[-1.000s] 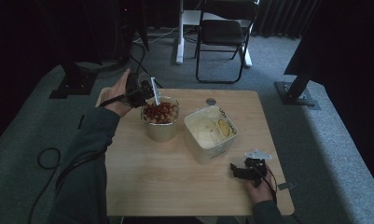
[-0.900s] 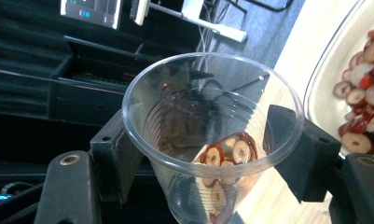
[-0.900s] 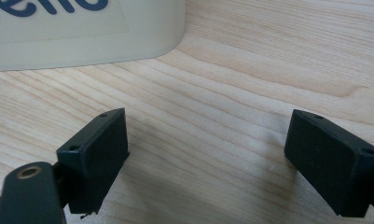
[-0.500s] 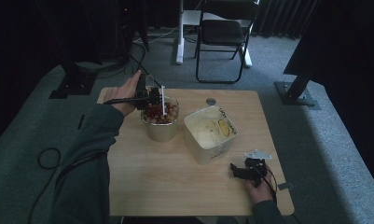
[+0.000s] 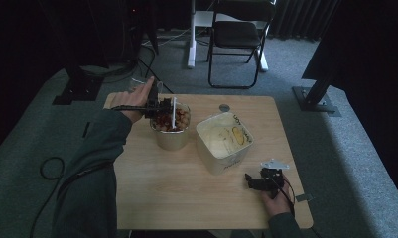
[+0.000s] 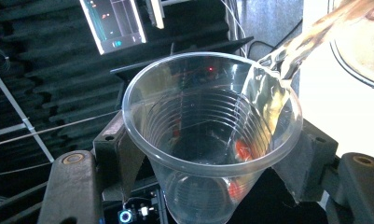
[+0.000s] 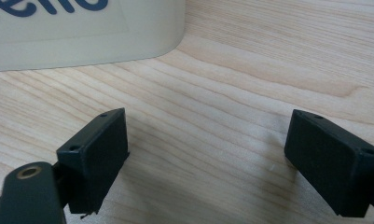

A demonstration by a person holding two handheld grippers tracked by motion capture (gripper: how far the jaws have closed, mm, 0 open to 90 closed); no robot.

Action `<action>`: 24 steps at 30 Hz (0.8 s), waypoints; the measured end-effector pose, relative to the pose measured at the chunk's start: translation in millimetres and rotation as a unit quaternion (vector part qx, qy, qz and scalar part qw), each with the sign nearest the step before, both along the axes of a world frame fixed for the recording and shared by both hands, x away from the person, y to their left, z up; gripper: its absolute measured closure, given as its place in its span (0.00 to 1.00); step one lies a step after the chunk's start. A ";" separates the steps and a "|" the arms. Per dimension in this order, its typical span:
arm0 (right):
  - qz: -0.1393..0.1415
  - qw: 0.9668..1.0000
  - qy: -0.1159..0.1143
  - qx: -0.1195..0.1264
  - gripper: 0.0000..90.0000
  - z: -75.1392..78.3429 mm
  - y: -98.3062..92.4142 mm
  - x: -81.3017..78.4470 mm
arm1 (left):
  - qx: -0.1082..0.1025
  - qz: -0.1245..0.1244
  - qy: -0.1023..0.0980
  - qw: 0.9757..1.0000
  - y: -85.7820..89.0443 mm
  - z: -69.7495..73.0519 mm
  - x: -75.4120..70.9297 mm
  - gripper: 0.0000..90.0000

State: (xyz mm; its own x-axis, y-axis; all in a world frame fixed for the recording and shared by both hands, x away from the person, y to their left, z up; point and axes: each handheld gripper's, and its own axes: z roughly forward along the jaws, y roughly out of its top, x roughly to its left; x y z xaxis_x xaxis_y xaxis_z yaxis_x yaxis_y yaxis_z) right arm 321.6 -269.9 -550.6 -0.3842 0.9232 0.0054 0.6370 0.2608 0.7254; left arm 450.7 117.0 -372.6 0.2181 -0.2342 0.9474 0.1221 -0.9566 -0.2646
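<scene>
Clear plastic cup [image 6: 208, 140], clamped in my left gripper [image 5: 159, 106], tipped at the rim of the round tub [image 5: 170, 136] of red and tan pieces. Square cream tub [image 5: 225, 144] beside it holds pale contents. My right gripper [image 5: 258, 182], jaws apart, sits on the table [image 5: 176, 193].

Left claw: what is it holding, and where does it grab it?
The left claw holds a clear plastic cup, squeezed by its sides just under the rim. The right claw holds nothing.

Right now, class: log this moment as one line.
left hand-held gripper: shut on clear plastic cup, tipped over paper bowl | right hand-held gripper: open, on table
</scene>
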 end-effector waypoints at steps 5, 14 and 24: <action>0.000 1.000 0.000 0.000 0.14 0.0 0.0 0.0 | 0.008 0.001 -0.002 1.000 0.8 -1.3 0.2 0.36; 0.000 1.000 0.000 0.000 0.14 0.0 0.0 0.0 | 0.020 0.003 -0.004 1.000 1.1 -2.2 -0.2 0.36; 0.000 1.000 0.000 0.000 0.14 0.0 0.0 0.0 | 0.031 0.000 -0.005 1.000 0.5 -3.8 -0.5 0.36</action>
State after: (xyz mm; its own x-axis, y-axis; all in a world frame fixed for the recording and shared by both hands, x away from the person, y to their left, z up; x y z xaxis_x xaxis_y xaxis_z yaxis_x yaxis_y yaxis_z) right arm 321.6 -269.8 -550.6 -0.3841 0.9233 0.0057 0.6373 0.2607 0.7252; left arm 450.2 117.5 -376.4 0.2093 -0.2917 0.9333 0.1250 -0.9387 -0.3214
